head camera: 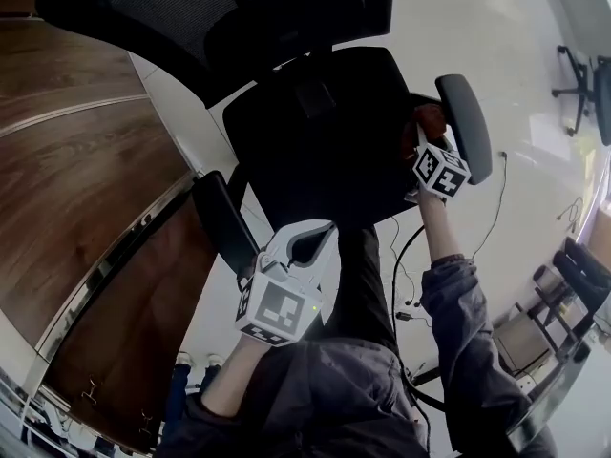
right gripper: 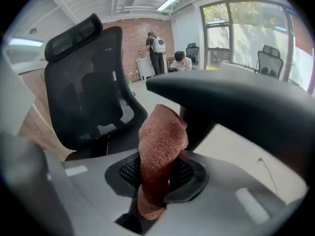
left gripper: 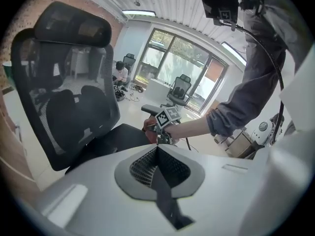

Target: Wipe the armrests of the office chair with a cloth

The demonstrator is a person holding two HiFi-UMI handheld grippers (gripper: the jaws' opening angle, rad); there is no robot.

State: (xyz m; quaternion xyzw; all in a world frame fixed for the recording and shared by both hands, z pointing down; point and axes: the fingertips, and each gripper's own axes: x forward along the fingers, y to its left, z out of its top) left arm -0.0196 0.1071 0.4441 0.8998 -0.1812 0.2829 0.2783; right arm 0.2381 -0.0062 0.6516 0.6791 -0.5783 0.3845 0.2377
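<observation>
A black office chair (head camera: 315, 141) stands below me, its right armrest (head camera: 465, 125) at the right and its left armrest (head camera: 223, 220) nearer me. My right gripper (head camera: 427, 134) is shut on a reddish-brown cloth (head camera: 430, 115) beside the right armrest's inner edge. In the right gripper view the cloth (right gripper: 161, 144) sticks up from the right gripper (right gripper: 158, 167), its top just under the armrest (right gripper: 236, 102). My left gripper (head camera: 310, 241) hovers near the seat's front edge. In the left gripper view the left gripper (left gripper: 157, 151) is shut with nothing in it.
Brown wooden panels (head camera: 76, 179) run along the left. Cables (head camera: 406, 256) trail over the pale floor by the chair base. Other office chairs (head camera: 582, 74) stand far right. Two people (right gripper: 165, 50) are at the back by a brick wall.
</observation>
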